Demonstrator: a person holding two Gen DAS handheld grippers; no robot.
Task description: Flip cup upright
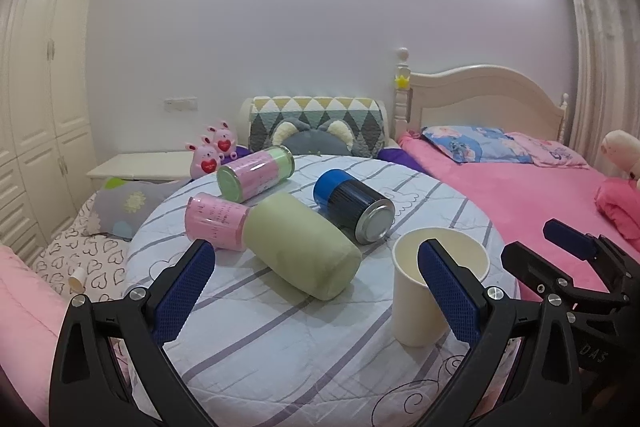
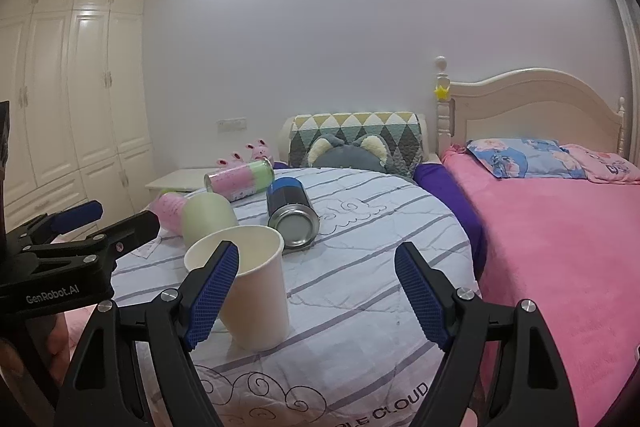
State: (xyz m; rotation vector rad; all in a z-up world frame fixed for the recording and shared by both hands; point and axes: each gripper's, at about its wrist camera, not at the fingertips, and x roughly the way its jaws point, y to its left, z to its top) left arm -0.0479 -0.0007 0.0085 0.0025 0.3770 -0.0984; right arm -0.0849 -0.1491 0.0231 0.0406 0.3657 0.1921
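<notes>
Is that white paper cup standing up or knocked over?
Upright. The paper cup stands on its base on the striped round cushion, open mouth facing up; neither open gripper holds it.

White letters on the black side of the left gripper (image 2: 76, 217) say "GenRobot.AI". On the striped cloth (image 2: 360, 327) over the round surface, dark letters near the front edge read "LE CLOUD", and the start of the words is cut off. The right gripper (image 1: 568, 239) has small letters that look like "DAS", and the print on the pink tins is too small to read.
</notes>
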